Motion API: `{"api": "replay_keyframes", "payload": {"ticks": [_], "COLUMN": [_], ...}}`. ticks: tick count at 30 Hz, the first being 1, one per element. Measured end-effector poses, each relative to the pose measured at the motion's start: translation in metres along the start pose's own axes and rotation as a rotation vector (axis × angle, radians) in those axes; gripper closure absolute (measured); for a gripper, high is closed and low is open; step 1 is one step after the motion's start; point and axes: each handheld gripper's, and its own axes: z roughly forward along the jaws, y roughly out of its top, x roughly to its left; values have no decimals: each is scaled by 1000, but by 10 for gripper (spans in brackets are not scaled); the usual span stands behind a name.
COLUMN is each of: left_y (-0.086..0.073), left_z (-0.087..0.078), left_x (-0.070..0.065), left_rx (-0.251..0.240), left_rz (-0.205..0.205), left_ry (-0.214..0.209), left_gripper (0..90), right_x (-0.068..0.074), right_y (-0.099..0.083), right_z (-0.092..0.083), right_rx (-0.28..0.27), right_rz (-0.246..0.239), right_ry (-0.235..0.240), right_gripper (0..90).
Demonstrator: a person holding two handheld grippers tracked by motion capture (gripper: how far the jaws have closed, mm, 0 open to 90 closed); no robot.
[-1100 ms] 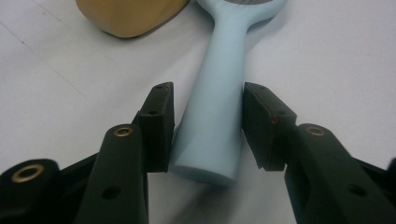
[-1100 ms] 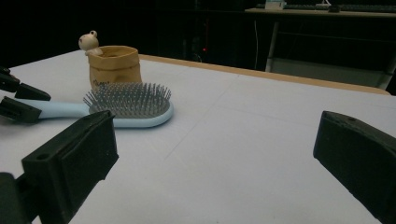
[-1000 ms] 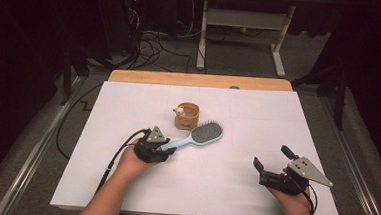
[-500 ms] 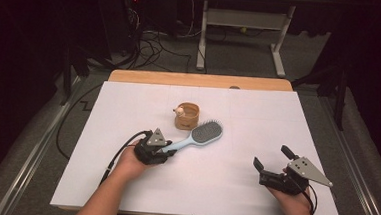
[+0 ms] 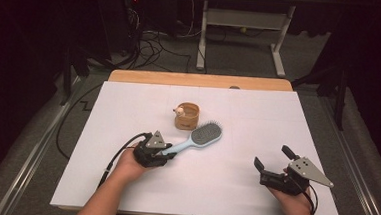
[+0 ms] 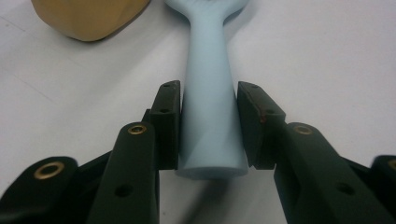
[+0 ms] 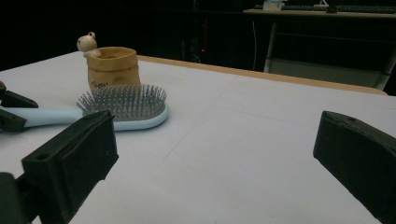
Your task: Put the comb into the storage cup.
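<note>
Left gripper (image 5: 164, 155) — jaws closed on the handle end of the light-blue hairbrush (image 5: 196, 140); they have just finished closing, with the handle between them. In the left gripper view (image 6: 208, 126) both black pads press flat against the sides of the handle near its butt end, and the handle runs straight away from the camera. Borne by the person's left hand (image 5: 130, 165), near the left front of the table; a black cable trails from it toward the table's front edge.

Right gripper (image 5: 273, 162) — jaws spread wide, nothing between them. Held in the person's right hand (image 5: 293, 199) at the right front of the table, well apart from the brush. In the right gripper view (image 7: 215, 154) only bare white surface lies between the two jaws.

Hairbrush — lies flat on the white table cover (image 5: 257, 121), bristles up, near the middle of the table. Handle points to the left gripper; the oval grey bristle head points away and to the right.

Tan cup (image 5: 186, 116) — stands upright just behind the brush head, close beside it; whether they touch cannot be told. A small pale figure (image 5: 179, 110) sits at its rim on the left.

Table — wooden edge (image 5: 200, 80) shows along the far side beyond the cover.
</note>
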Motion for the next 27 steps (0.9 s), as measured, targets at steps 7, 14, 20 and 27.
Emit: {"api": "replay_keyframes", "payload": {"ticks": [7, 14, 20, 27], "left_y": [-9, -31, -50, -73], "left_z": [-9, -31, -50, -74], "left_x": [-6, -14, -22, -30], "left_rx": [-1, 2, -4, 7], "left_rz": [-1, -5, -7, -14], "left_ry": [11, 27, 42, 73], "left_gripper": [626, 626, 626, 626], "right_x": [0, 1, 1, 3], "right_y": [0, 1, 1, 1], "right_z": [0, -1, -1, -1], "right_rx": [-2, -2, -2, -2], "right_rz": [-3, -7, -9, -14], "right_ry": [-3, -3, -5, -2], "right_gripper": [0, 0, 0, 0]}}
